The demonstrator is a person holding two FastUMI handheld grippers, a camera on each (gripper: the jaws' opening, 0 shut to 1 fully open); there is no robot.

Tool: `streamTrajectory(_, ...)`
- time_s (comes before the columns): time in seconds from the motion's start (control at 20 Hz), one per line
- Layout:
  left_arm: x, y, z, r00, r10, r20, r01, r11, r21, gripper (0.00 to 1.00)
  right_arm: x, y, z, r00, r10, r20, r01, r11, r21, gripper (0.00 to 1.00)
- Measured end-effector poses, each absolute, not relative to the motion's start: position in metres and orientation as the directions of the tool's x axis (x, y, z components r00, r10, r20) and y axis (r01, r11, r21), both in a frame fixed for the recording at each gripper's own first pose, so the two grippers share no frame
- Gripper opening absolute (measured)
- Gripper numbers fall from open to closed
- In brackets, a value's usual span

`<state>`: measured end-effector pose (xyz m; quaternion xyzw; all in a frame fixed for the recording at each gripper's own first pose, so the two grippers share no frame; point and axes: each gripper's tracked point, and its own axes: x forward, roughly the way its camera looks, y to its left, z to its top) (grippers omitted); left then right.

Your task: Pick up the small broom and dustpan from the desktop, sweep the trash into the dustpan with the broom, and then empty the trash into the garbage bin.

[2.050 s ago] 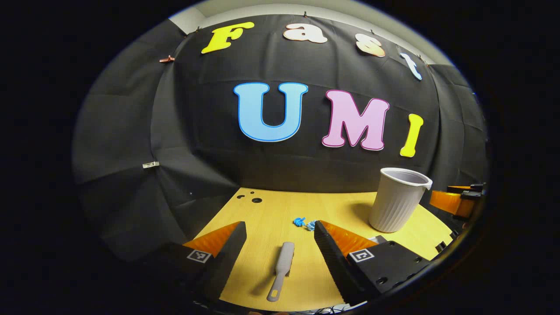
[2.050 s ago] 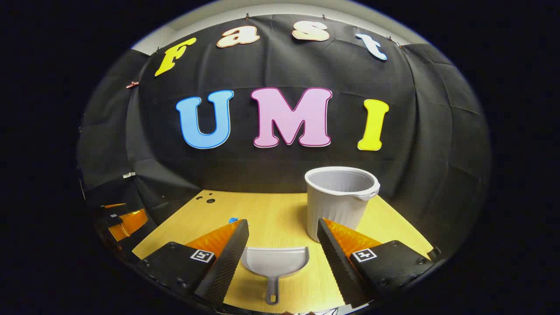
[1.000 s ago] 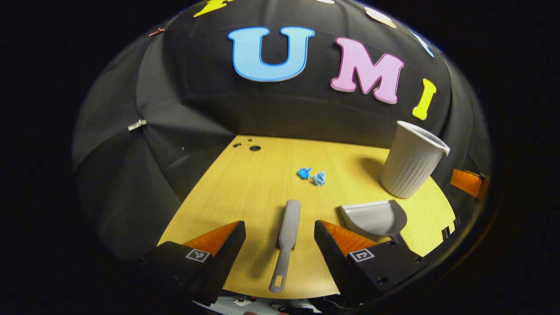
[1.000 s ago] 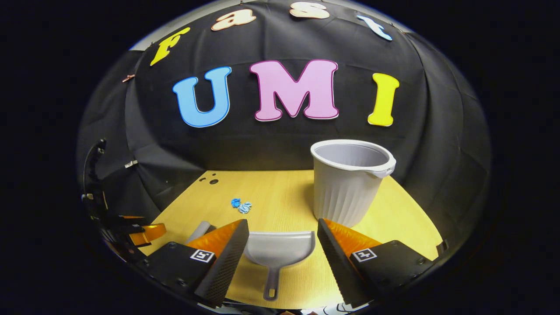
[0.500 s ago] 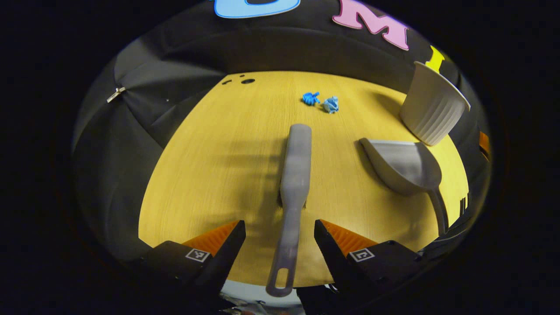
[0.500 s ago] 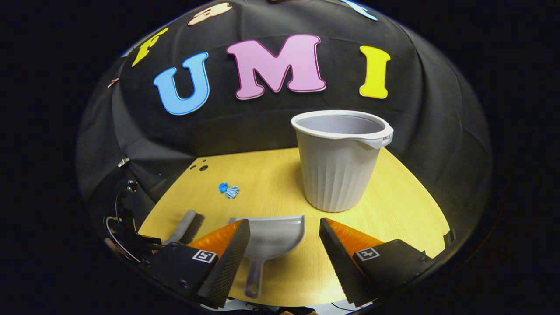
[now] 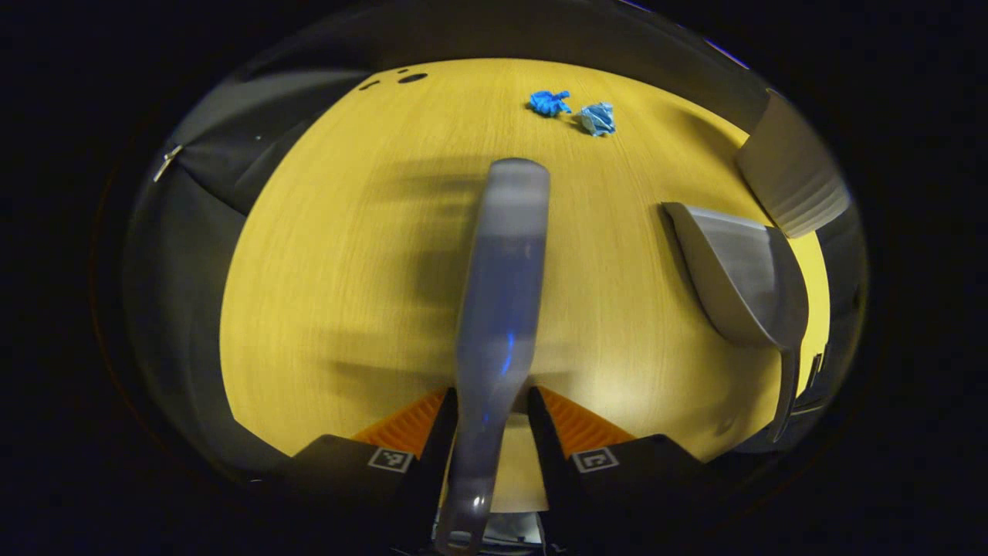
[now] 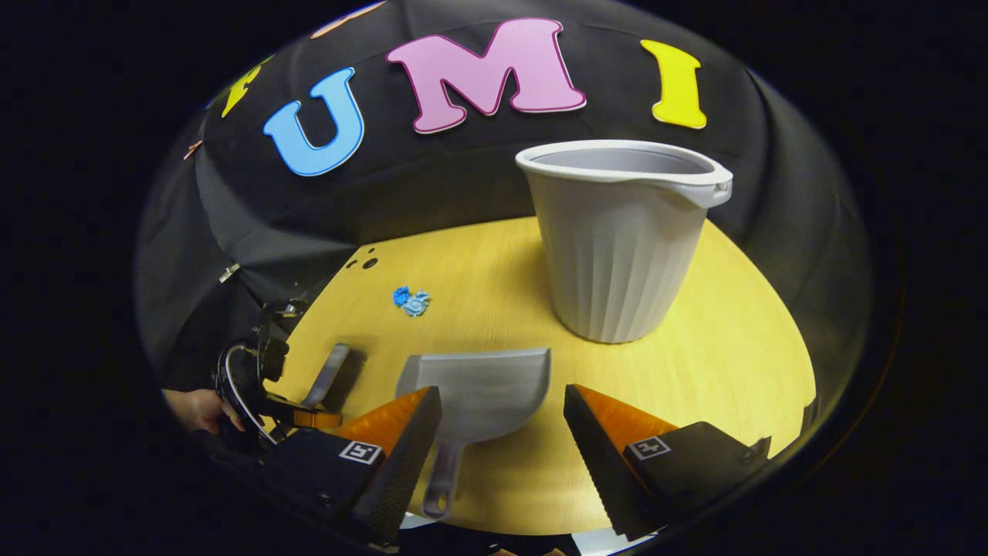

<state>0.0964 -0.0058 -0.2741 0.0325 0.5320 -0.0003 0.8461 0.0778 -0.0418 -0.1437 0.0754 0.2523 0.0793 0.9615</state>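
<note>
The left gripper (image 7: pixel 490 421), spread half a second ago, now pinches the broom (image 7: pixel 500 309); the right gripper (image 8: pixel 502 432) stays spread above the dustpan (image 8: pixel 482 394).

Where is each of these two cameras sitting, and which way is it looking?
Left gripper view: rides the left gripper, looking down at the yellow wooden desktop; its fingers close around the grey broom handle.
Right gripper view: rides the right gripper, facing the ribbed grey bin; open fingers straddle the grey dustpan.
Both share the blue crumpled trash.
</note>
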Motion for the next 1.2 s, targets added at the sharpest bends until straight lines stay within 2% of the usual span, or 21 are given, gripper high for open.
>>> streamTrajectory(0.05, 0.098, -0.006, -0.274, 0.422, 0.03, -0.906, 0.055, 0.997, 0.059, 0.53, 0.078, -0.037, -0.15, 0.847, 0.196, -0.494, -0.116, 0.975, 0.188, 0.99)
streamTrajectory(0.15, 0.094, -0.004, -0.274, 0.374, 0.049, -0.926, 0.066, 0.995, 0.079, 0.31, 0.078, -0.025, -0.165, 0.803, 0.207, -0.559, -0.111, 0.973, 0.201, 0.99)
streamTrajectory(0.2, 0.097, -0.004, -0.274, 0.378, 0.054, -0.924, 0.075, 0.993, 0.089, 0.27, 0.079, -0.019, -0.173, 0.782, 0.211, -0.586, -0.106, 0.972, 0.209, 0.99)
streamTrajectory(0.5, 0.099, -0.005, -0.271, 0.436, 0.017, -0.9, 0.096, 0.993, 0.066, 0.27, 0.066, -0.004, -0.235, 0.64, 0.1, -0.762, 0.004, 0.991, 0.134, 0.99)
streamTrajectory(0.75, 0.102, -0.005, -0.27, 0.452, 0.018, -0.892, 0.12, 0.99, 0.08, 0.27, 0.054, 0.01, -0.27, 0.563, 0.064, -0.824, 0.035, 0.994, 0.102, 0.99)
streamTrajectory(1.05, 0.101, -0.006, -0.27, 0.458, 0.018, -0.889, 0.124, 0.989, 0.083, 0.27, 0.053, 0.016, -0.3, 0.518, 0.023, -0.855, 0.024, 0.999, 0.041, 0.99)
streamTrajectory(1.15, 0.101, -0.005, -0.27, 0.456, 0.019, -0.89, 0.126, 0.988, 0.086, 0.27, 0.054, 0.016, -0.305, 0.514, 0.018, -0.858, 0.04, 0.998, 0.045, 0.91)
streamTrajectory(1.2, 0.101, -0.006, -0.27, 0.456, 0.02, -0.89, 0.124, 0.989, 0.086, 0.27, 0.055, 0.014, -0.306, 0.515, 0.012, -0.857, 0.05, 0.998, 0.044, 0.81)
